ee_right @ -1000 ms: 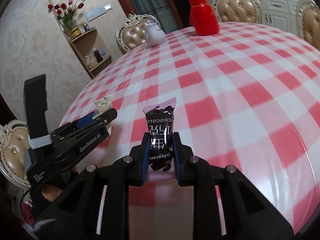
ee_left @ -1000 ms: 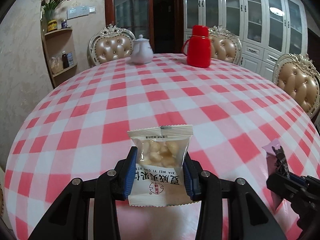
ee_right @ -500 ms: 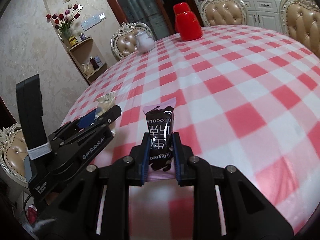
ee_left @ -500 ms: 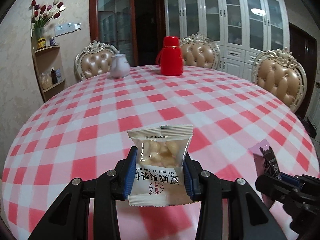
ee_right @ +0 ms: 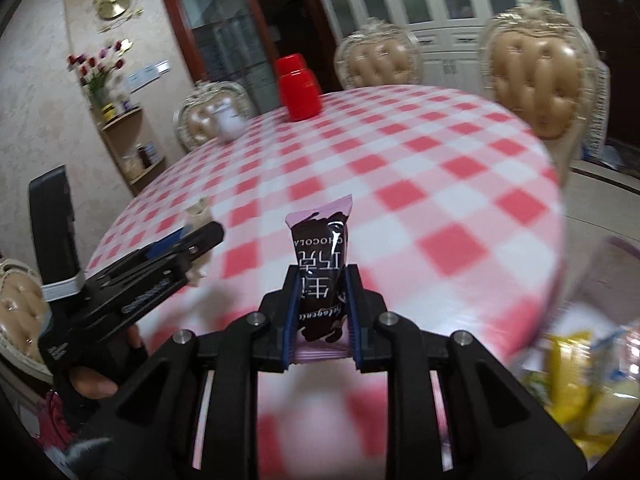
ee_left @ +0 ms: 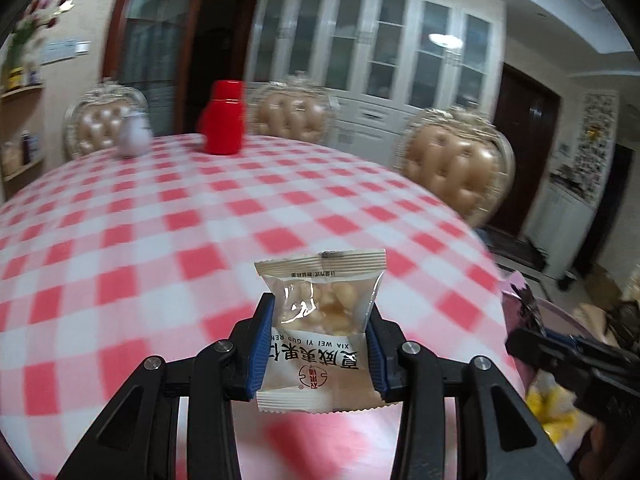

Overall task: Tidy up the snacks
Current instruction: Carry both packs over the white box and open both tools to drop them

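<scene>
My left gripper [ee_left: 320, 320] is shut on a clear and white nut packet [ee_left: 318, 328] and holds it above the red-checked table [ee_left: 160, 240]. My right gripper [ee_right: 320, 284] is shut on a pink and brown chocolate packet [ee_right: 320, 264], also above the table's near edge. The left gripper [ee_right: 192, 244] shows at the left of the right wrist view. The right gripper's fingers [ee_left: 560, 352] with the chocolate packet [ee_left: 520, 300] show at the right of the left wrist view.
A red flask [ee_left: 222, 118] and a white teapot [ee_left: 132, 140] stand at the table's far side. Padded chairs [ee_left: 456, 164] ring the table. Off the table's right edge, several yellow and white snack packets [ee_right: 580, 380] lie low in a container, blurred.
Both grippers have swung to the right with their packets. The table's right edge and the snack packets beyond it have come into view.
</scene>
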### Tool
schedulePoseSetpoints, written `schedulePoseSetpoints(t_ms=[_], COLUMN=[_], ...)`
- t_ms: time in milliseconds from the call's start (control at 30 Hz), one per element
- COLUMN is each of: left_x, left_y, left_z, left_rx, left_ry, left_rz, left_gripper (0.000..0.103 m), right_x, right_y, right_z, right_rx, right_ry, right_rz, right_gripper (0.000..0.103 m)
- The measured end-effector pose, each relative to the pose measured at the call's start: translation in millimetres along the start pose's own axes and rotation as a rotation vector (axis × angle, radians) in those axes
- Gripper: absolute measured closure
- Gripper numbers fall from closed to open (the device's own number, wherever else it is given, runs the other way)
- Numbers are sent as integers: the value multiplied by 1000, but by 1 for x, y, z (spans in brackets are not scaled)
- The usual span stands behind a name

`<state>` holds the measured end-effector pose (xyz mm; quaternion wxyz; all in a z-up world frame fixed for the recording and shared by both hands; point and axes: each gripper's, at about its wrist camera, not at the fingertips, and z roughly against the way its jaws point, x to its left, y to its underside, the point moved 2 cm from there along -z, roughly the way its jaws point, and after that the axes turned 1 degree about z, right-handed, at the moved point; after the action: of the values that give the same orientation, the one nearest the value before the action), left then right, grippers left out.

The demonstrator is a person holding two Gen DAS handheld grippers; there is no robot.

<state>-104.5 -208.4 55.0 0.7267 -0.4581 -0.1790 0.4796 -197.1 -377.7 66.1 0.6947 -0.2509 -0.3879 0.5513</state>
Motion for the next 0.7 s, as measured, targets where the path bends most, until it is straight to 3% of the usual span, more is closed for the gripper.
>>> schedulePoseSetpoints(t_ms=[233,400,500,700], left_x=[-84,-141,-175,-224], left_y=[17,24,29,42], left_z=[7,18,21,18], left_rx=[59,81,105,164], left_ry=[166,278,331,388], left_rz=[-104,-166,-200,-245], left_gripper=[61,61,61,60], right_x=[-63,-100,-120,-142], right_y=[2,6,14,12], right_z=[56,91,105,116], right_rx=[11,21,53,48], right_ry=[97,211,267,298], right_rz=[-13,24,47,37], right_gripper=[78,78,78,78])
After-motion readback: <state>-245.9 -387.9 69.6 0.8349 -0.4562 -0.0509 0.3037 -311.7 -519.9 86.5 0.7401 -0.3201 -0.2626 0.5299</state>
